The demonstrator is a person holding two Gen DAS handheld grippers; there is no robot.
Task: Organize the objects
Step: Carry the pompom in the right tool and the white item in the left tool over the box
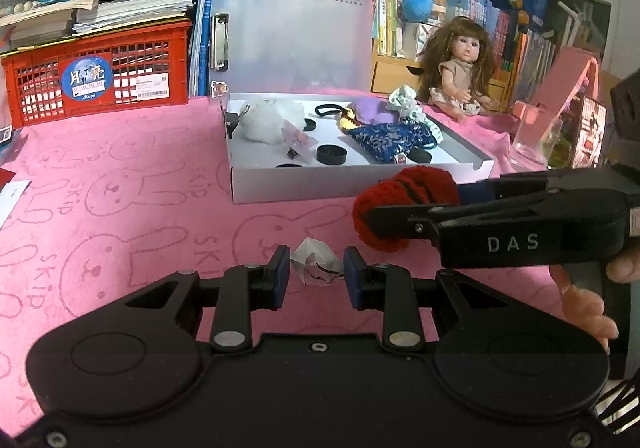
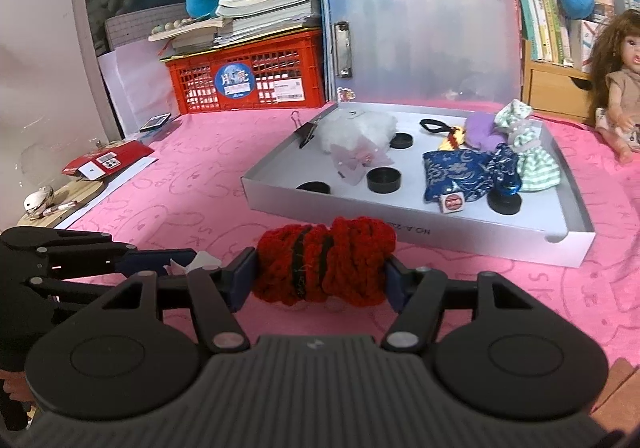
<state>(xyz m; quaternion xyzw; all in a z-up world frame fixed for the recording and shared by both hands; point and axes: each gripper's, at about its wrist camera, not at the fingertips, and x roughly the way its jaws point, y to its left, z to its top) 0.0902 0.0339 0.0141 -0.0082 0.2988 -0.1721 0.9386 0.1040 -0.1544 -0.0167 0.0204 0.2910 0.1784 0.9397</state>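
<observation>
With our right gripper [image 2: 320,274] closed on the red knitted piece [image 2: 324,262] just in front of the open white box [image 2: 420,232], and our left gripper [image 1: 316,282] pinching the crumpled wrapper [image 1: 316,262], we should lift clear of the box's front wall before releasing.

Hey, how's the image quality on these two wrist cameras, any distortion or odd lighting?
Left wrist: fisheye bends the white box edges, corners vignette dark, sharp centre. Right wrist: same barrel warp, pink colour cast, red knitted item in focus, doll cropped at the edge.
</observation>
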